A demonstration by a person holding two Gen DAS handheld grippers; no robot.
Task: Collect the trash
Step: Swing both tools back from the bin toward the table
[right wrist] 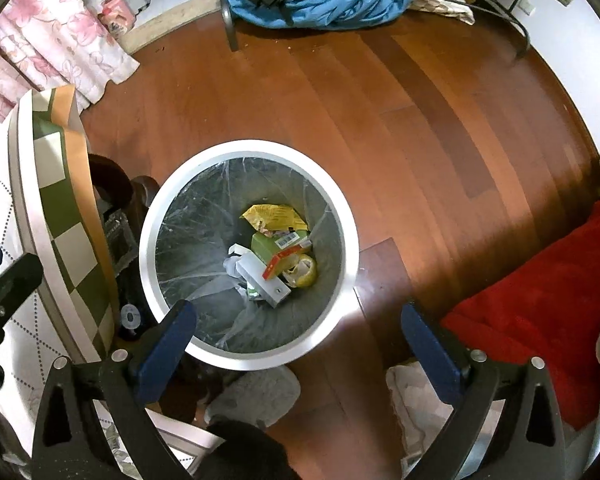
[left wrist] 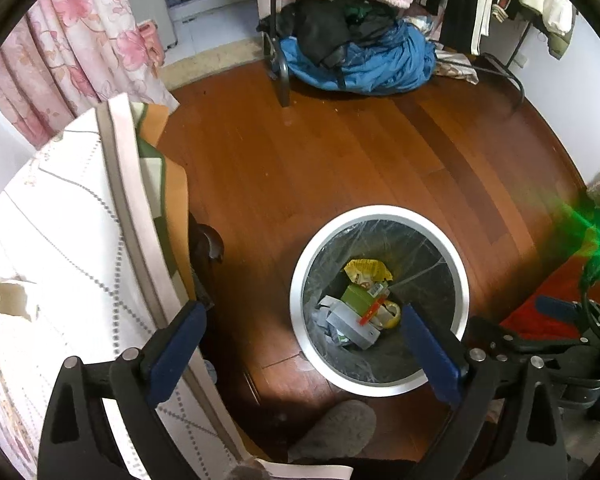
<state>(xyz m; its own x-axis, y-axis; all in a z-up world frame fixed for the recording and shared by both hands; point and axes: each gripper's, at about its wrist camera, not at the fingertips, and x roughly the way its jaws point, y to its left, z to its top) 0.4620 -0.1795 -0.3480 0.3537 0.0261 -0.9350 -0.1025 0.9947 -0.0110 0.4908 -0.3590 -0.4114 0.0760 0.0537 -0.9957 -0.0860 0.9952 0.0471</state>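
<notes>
Now both claws, the left claw (left wrist: 304,344) and the right claw (right wrist: 298,340), are wide open and hold nothing. The torn paper scrap (left wrist: 15,297) on the tabletop (left wrist: 72,216) looks light and soft, so a gentle pinch at its edge should do. The bin (right wrist: 249,255) already holds wrappers.

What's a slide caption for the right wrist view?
Open right gripper above the lined white trash bin already holding wrappers.

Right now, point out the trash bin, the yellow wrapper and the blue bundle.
Trash bin (right wrist: 342,216), right wrist view, on its white rim.
Yellow wrapper (right wrist: 274,216), right wrist view, on its crumpled middle, inside the bin.
Blue bundle (left wrist: 380,64), left wrist view, on its blue fabric.
</notes>
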